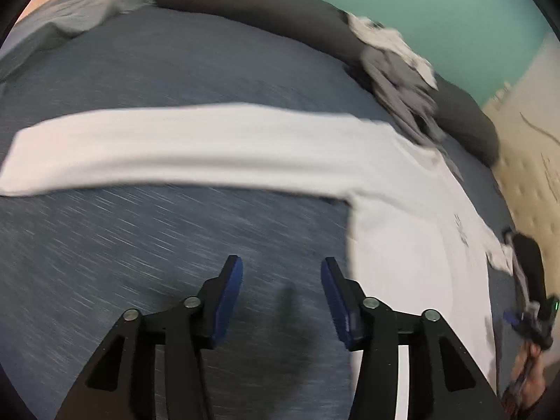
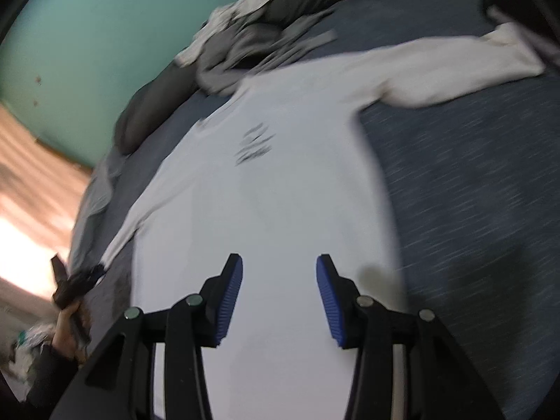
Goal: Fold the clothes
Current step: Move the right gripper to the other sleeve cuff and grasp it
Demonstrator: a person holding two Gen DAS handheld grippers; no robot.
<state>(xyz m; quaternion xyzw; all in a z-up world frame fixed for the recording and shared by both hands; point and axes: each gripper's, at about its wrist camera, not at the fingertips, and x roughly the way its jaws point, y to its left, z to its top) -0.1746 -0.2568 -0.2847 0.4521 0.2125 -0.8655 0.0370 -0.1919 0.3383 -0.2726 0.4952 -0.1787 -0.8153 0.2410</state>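
Both grippers gape empty above white shirt.

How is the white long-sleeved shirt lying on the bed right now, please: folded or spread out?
Spread out. The white shirt lies flat on the blue bed, one sleeve stretched straight out sideways, with no fold visible.

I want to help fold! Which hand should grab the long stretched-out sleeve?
Probably left. The left fingers, open, hang over the blue bedspread with the sleeve stretched right ahead. The right fingers hang over the shirt middle, farther from it.
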